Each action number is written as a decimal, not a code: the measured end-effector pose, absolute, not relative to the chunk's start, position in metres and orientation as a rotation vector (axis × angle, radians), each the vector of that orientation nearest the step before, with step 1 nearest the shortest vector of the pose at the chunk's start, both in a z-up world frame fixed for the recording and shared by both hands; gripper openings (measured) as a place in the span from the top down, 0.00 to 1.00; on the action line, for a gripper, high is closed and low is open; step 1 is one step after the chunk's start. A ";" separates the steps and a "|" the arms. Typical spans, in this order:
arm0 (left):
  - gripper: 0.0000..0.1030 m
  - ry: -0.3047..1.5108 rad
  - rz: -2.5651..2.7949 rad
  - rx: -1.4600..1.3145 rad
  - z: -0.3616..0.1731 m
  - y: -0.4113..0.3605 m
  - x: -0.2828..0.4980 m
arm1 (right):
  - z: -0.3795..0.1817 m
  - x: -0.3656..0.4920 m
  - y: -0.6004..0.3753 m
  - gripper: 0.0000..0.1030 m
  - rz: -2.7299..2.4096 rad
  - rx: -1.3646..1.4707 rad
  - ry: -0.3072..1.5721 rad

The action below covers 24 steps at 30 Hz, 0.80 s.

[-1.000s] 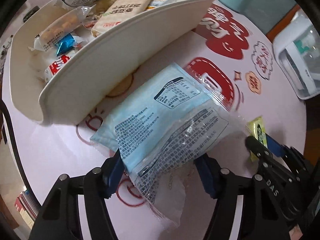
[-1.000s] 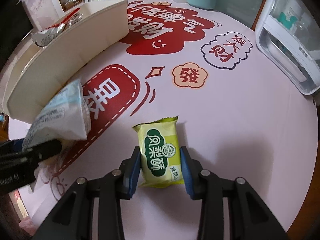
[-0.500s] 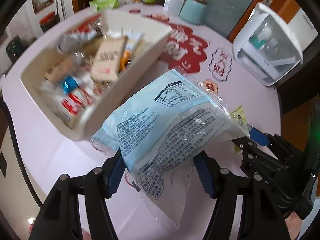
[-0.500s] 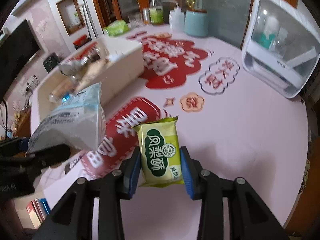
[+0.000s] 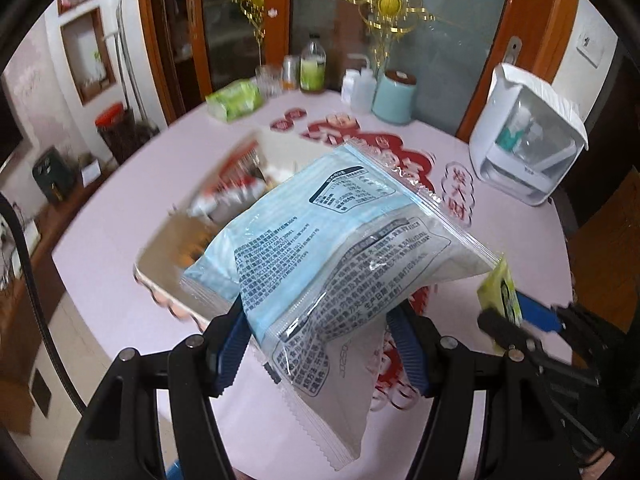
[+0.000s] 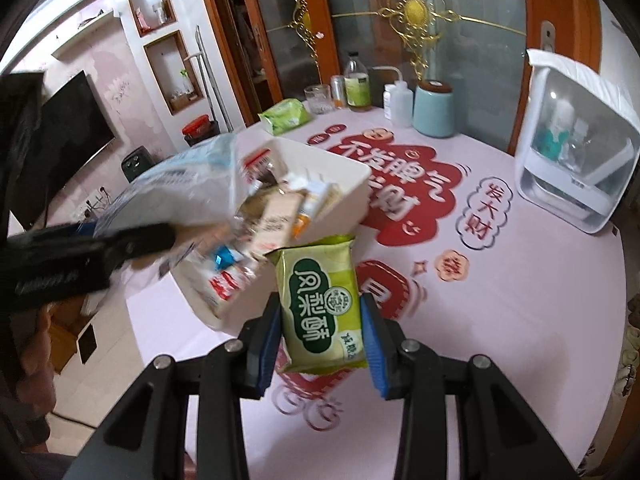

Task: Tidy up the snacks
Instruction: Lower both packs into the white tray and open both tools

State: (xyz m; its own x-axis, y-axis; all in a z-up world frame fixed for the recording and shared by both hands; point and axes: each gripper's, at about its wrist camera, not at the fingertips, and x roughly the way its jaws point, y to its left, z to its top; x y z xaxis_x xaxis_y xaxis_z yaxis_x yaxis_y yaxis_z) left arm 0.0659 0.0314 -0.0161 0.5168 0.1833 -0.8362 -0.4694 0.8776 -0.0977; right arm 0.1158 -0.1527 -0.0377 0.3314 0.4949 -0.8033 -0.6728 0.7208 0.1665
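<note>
My left gripper (image 5: 320, 344) is shut on a light blue and clear snack bag (image 5: 332, 248), held in the air above the near end of the cream snack bin (image 5: 160, 276). My right gripper (image 6: 320, 344) is shut on a small green pastry packet (image 6: 318, 304), lifted over the table just beside the bin (image 6: 344, 200). The bin holds several wrapped snacks. In the right wrist view the left gripper (image 6: 132, 240) with the blue bag (image 6: 188, 188) hangs over the bin's left side. In the left wrist view the green packet (image 5: 500, 292) and the right gripper (image 5: 516, 324) show at the right.
The round table has a pink cloth with red lettering (image 6: 404, 188). A white appliance (image 6: 576, 156) stands at the right. At the back are a teal canister (image 6: 434, 108), bottles (image 6: 356, 84), a glass and a green tissue pack (image 6: 286, 116).
Both grippers have risen well above the table with their packets still held. The bin, which was close and to the left, now lies lower and under the blue bag.
</note>
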 end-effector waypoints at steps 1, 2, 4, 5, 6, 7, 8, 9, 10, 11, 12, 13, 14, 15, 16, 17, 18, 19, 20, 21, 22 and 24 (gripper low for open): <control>0.37 0.942 0.394 -0.325 -0.012 0.041 0.066 | -0.035 0.112 -0.143 0.63 0.764 -0.206 0.961; 0.37 0.932 0.383 -0.312 -0.008 0.051 0.069 | -0.033 0.110 -0.136 0.63 0.757 -0.202 0.961; 0.37 0.917 0.359 -0.288 -0.005 0.072 0.073 | -0.030 0.107 -0.116 0.63 0.732 -0.181 0.965; 0.37 0.911 0.342 -0.277 -0.003 0.081 0.074 | -0.030 0.106 -0.108 0.63 0.719 -0.170 0.968; 0.37 0.906 0.320 -0.265 -0.002 0.091 0.077 | -0.030 0.106 -0.097 0.63 0.697 -0.154 0.975; 0.37 0.904 0.303 -0.253 -0.002 0.100 0.080 | -0.032 0.106 -0.088 0.63 0.673 -0.136 0.986; 0.37 0.904 0.283 -0.236 -0.001 0.111 0.084 | -0.033 0.107 -0.079 0.63 0.649 -0.113 0.999; 0.37 0.900 0.262 -0.221 -0.001 0.124 0.088 | -0.035 0.108 -0.068 0.63 0.623 -0.083 1.016; 0.38 0.894 0.239 -0.203 -0.001 0.135 0.092 | -0.038 0.109 -0.058 0.63 0.599 -0.054 1.030; 0.39 0.888 0.226 -0.189 -0.001 0.142 0.095 | -0.041 0.109 -0.051 0.63 0.582 -0.035 1.041; 0.42 0.880 0.206 -0.172 -0.001 0.154 0.099 | -0.044 0.111 -0.042 0.63 0.563 -0.018 1.053; 0.44 0.884 0.190 -0.160 -0.004 0.164 0.104 | -0.050 0.112 -0.030 0.63 0.534 -0.001 1.067; 0.44 0.889 0.178 -0.155 -0.006 0.172 0.109 | -0.053 0.112 -0.023 0.63 0.514 0.006 1.076; 0.47 0.902 0.156 -0.143 -0.011 0.179 0.115 | -0.060 0.114 -0.013 0.63 0.493 0.009 1.094; 0.58 0.916 0.131 -0.120 -0.018 0.184 0.123 | -0.065 0.115 -0.005 0.63 0.481 0.008 1.110; 0.65 0.935 0.125 -0.108 -0.024 0.190 0.129 | -0.072 0.117 0.004 0.63 0.462 0.012 1.132; 0.73 0.946 0.110 -0.109 -0.028 0.192 0.133 | -0.077 0.118 0.012 0.63 0.448 0.017 1.150; 0.73 0.962 0.067 -0.133 -0.034 0.200 0.140 | -0.080 0.119 0.018 0.63 0.441 0.018 1.162; 0.73 0.966 0.055 -0.150 -0.037 0.202 0.143 | -0.085 0.119 0.025 0.62 0.432 0.012 1.173; 0.71 0.969 0.049 -0.166 -0.039 0.207 0.146 | -0.089 0.120 0.033 0.62 0.413 -0.006 1.187; 0.59 0.973 0.042 -0.185 -0.042 0.214 0.150 | -0.094 0.120 0.039 0.62 0.391 -0.020 1.203; 0.21 0.979 0.027 -0.206 -0.046 0.219 0.154 | -0.103 0.120 0.045 0.62 0.364 -0.036 1.231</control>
State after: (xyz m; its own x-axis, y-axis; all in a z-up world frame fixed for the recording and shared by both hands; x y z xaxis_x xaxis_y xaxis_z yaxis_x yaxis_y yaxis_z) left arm 0.1544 0.2195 -0.0457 0.5594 -0.0699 -0.8260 -0.1158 0.9801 -0.1614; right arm 0.1204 0.0449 -0.1025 0.2829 0.2526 -0.9253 -0.2915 0.9417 0.1680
